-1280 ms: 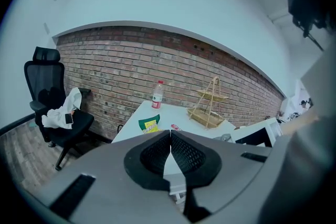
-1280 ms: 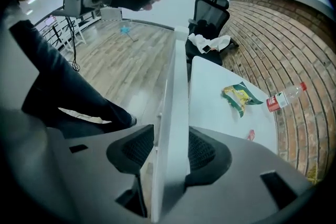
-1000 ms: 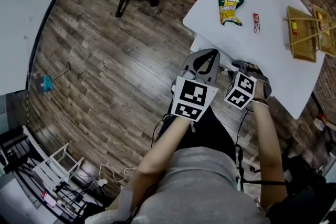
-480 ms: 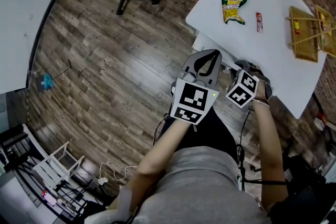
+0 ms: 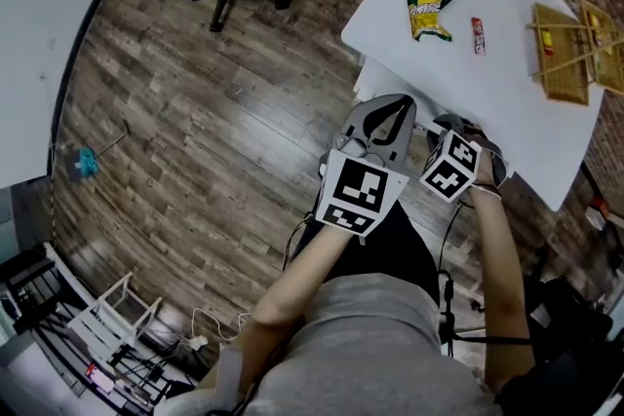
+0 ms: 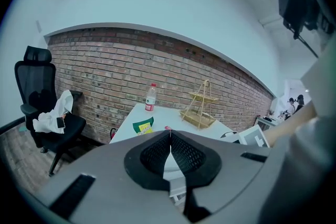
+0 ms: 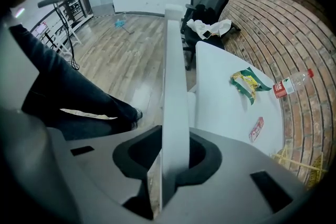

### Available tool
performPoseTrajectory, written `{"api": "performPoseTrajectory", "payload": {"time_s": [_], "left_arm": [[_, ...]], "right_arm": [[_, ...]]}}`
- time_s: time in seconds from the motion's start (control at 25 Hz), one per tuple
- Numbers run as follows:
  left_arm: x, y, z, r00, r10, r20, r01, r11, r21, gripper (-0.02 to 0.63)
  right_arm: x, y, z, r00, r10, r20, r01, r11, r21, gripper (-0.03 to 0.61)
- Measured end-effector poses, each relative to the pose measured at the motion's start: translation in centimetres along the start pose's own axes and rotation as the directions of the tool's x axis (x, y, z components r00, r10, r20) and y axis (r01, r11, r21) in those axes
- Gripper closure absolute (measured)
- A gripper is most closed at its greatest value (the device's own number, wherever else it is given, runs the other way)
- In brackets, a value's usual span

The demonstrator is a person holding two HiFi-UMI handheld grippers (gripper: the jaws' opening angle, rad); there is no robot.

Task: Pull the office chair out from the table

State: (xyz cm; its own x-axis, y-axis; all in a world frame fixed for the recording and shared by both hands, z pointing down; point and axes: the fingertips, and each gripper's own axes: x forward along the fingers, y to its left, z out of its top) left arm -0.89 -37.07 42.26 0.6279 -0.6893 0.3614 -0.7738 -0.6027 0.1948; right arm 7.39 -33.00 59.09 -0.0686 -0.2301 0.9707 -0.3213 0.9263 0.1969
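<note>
My right gripper (image 7: pixel 176 140) points steeply down, fingers just closed to grip what looks like the office chair's white backrest (image 7: pixel 175 60), worktop (image 7: pixel 220 107) just beside them; left gripper (image 6: pixel 169 136) fingers pressed together, empty. Snack packet (image 7: pixel 247 84) print unreadable.

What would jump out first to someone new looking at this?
The right tool, whose jaws have just been closing, grips the white chair back beside the white table. The left tool hangs shut and empty, aimed at the table with its snack bag and bottle.
</note>
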Motion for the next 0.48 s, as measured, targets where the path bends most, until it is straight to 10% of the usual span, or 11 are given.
{"api": "performPoseTrajectory", "payload": {"time_s": [0.48], "left_arm": [[-1.6, -1.2, -0.5, 0.996, -0.088, 0.000, 0.088, 0.995, 0.053, 0.598]], "right_arm": [[-0.8, 5.3, 0.4, 1.000, 0.021, 0.006, -0.021, 0.997, 0.081, 0.492]]}}
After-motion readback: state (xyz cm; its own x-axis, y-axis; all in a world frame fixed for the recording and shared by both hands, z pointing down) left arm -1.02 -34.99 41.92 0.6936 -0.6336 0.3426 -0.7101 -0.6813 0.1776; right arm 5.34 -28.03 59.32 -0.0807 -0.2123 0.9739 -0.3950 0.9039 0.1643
